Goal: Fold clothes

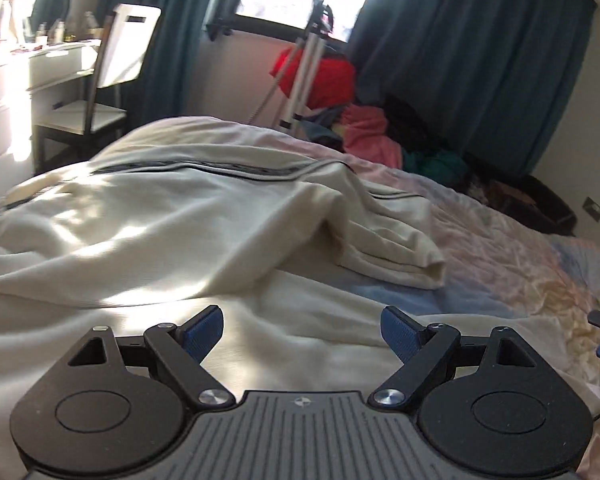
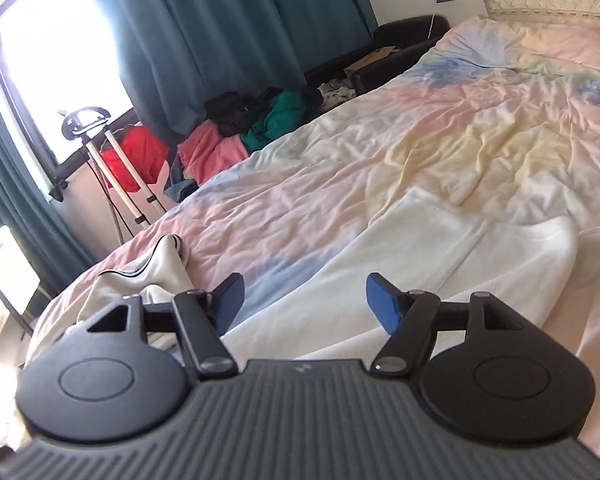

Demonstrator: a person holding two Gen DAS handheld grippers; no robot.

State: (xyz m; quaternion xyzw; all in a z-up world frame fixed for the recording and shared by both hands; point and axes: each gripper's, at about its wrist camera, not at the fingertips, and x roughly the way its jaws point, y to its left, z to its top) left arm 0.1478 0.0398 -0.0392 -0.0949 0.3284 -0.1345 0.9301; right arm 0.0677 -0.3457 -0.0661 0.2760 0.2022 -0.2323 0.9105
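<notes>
Left gripper (image 1: 302, 330): jaws spread wide, blue pads pinching nothing, low over cream cloth.
Right gripper (image 2: 302, 300): also spread, nothing between the pads, poised above the near edge of the white fabric.
Garment (image 1: 172, 216): a cream top with a dark striped band, rumpled and part-doubled on the bed; one sleeve (image 1: 392, 252) lies bunched toward the right.
Same garment, right view (image 2: 440, 248): a flatter white panel spread across the pastel bedspread (image 2: 440, 120).
Far side: clothes pile (image 2: 236, 140) by the teal curtains, well apart from the work.
Risk: a pinch here may catch the bedspread with the cloth and drag both.
Risk two: those bunched layers could hide the true hem, so the fold may come out skewed.
</notes>
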